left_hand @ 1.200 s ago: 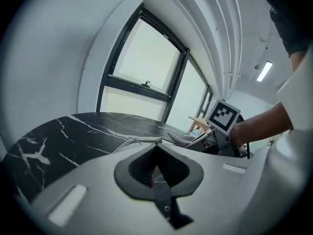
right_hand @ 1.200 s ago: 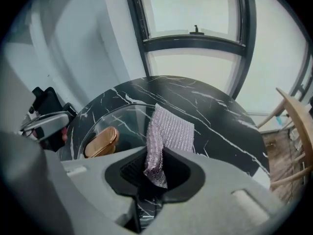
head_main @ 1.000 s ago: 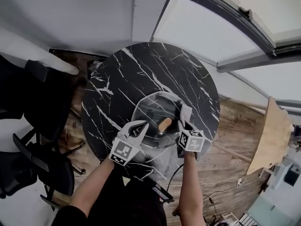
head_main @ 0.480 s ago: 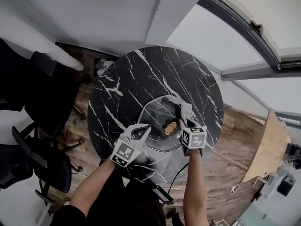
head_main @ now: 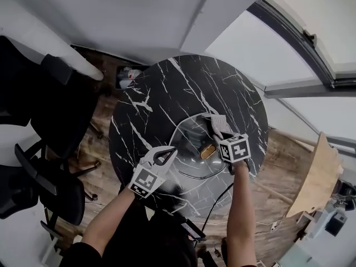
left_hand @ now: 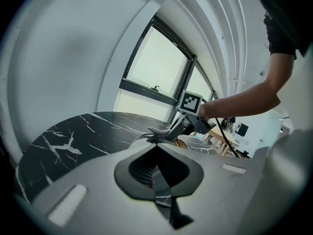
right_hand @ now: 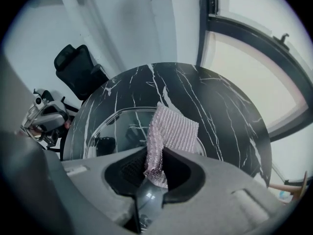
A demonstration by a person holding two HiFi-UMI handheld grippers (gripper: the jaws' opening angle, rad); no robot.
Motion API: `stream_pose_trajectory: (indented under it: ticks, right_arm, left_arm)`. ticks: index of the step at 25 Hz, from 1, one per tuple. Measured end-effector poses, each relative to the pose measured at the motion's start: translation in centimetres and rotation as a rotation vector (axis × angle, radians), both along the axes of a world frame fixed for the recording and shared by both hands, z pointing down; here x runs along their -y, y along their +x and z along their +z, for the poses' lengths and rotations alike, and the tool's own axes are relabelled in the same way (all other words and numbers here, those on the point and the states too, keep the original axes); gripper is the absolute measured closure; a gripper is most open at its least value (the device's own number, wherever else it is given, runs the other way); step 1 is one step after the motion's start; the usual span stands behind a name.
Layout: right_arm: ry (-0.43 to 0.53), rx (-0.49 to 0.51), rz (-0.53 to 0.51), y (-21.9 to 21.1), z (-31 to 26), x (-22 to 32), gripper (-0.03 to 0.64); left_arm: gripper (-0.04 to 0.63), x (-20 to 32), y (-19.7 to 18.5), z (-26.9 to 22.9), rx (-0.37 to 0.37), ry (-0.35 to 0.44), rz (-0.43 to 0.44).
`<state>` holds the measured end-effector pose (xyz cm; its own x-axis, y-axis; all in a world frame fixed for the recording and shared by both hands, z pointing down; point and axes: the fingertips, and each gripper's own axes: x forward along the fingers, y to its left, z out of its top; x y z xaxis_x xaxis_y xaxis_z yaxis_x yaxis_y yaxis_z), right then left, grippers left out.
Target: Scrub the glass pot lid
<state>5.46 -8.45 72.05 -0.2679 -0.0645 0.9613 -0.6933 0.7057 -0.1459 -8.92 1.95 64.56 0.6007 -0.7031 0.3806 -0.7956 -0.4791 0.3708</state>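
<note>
A round glass pot lid (head_main: 192,143) with a wooden knob (head_main: 208,151) lies on the black marble table (head_main: 167,88). My left gripper (head_main: 166,154) sits at the lid's near-left edge, its jaws shut on the thin rim (left_hand: 157,177). My right gripper (head_main: 220,134) points steeply down at the lid's far-right part, beyond the knob. It is shut on a pale pink ribbed scrub cloth (right_hand: 170,129), which hangs onto the glass (right_hand: 115,129). From the left gripper view I see the right gripper (left_hand: 172,132) and the cloth (left_hand: 157,129) across the lid.
Black office chairs (head_main: 39,115) stand left of the table on the wooden floor. A light wooden tabletop (head_main: 318,174) is at the far right. A dark cable (head_main: 214,202) hangs off the table's near edge. A wall and windows lie beyond.
The right gripper has slid with the cloth from beside the knob toward the lid's far-right rim and has rolled. The left gripper stays at the lid's near-left edge.
</note>
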Motion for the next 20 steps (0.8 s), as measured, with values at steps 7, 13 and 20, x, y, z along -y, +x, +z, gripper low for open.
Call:
stream_pose_trajectory:
  ticks: [7,13,20]
  right_arm:
    - [0.0,-0.03,-0.06,-2.5,-0.1,0.3,0.54]
    - [0.002,-0.025,-0.119,-5.0,-0.2,-1.0,0.538]
    - [0.04,-0.077,-0.196,-6.9,-0.1,-3.0,0.538]
  left_arm:
    - [0.594,-0.7,-1.4,-0.1,-0.002,0.002,-0.014]
    - [0.594,-1.2,-2.8,-0.2,0.002,0.005,-0.014]
    - [0.594,-1.6,-4.2,-0.4,-0.002,0.01,-0.018]
